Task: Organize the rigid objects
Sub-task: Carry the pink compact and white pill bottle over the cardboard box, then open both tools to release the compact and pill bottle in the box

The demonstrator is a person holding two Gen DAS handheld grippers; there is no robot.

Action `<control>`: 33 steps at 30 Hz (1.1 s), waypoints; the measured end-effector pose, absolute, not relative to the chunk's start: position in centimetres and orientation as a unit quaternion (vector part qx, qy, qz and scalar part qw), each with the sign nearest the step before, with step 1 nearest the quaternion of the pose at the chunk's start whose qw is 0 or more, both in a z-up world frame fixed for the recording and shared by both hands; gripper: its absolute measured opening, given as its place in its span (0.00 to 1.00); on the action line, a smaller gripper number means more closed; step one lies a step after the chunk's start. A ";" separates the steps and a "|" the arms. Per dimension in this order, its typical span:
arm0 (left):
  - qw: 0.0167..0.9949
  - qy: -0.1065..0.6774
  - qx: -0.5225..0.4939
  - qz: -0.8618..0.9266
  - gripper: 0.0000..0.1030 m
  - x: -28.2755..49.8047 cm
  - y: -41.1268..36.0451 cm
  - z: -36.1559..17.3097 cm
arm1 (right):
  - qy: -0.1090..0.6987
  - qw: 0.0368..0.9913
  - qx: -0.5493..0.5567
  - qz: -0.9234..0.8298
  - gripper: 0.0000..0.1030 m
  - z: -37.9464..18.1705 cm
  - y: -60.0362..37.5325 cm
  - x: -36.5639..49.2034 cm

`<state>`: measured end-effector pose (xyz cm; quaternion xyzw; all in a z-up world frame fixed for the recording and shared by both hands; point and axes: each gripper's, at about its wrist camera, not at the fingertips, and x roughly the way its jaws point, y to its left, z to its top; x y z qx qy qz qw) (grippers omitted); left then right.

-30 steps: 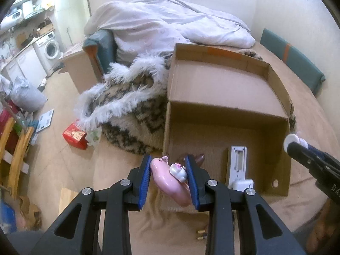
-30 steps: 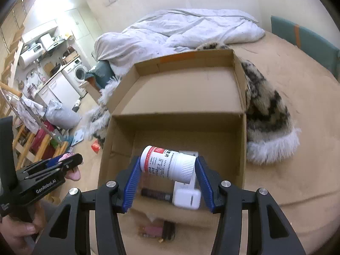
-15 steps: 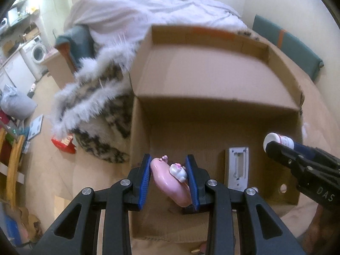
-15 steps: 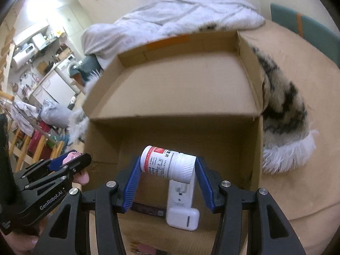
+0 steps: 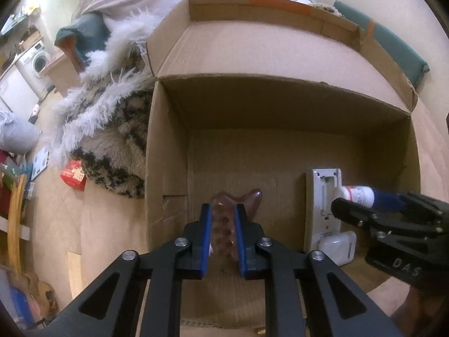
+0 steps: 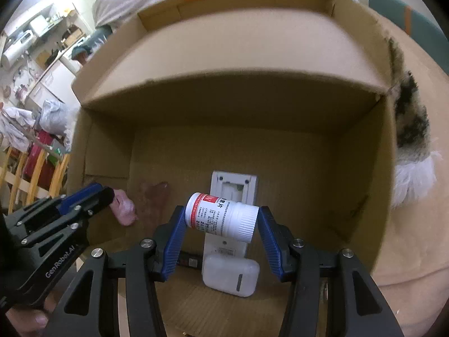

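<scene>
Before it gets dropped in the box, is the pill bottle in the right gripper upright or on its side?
On its side. The pill bottle lies crosswise in the right gripper, ribbed white cap toward the right finger, above the cardboard box.

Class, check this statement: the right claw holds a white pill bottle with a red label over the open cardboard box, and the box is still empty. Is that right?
Not quite. The right claw does hold the pill bottle over the cardboard box, but the box is not empty: the right wrist view shows a white earbud case on its floor.

Both wrist cameras look closely down into the same cardboard box, side by side.
</scene>
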<state>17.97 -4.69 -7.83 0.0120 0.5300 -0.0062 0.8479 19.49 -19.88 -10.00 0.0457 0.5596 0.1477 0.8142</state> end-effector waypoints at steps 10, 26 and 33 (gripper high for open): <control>0.840 0.542 0.003 -0.004 0.14 17.9 -4.6 -8.1 | 0.579 0.800 0.042 0.150 0.53 -11.3 -19.3 19.6; 0.847 0.532 0.007 -0.004 0.47 17.6 -4.8 -7.3 | 0.527 0.830 0.094 0.157 0.98 -9.0 -20.3 19.9; 0.851 0.525 0.006 -0.001 0.60 17.5 -4.8 -6.8 | 0.515 0.838 0.089 0.157 1.00 -8.1 -20.5 19.7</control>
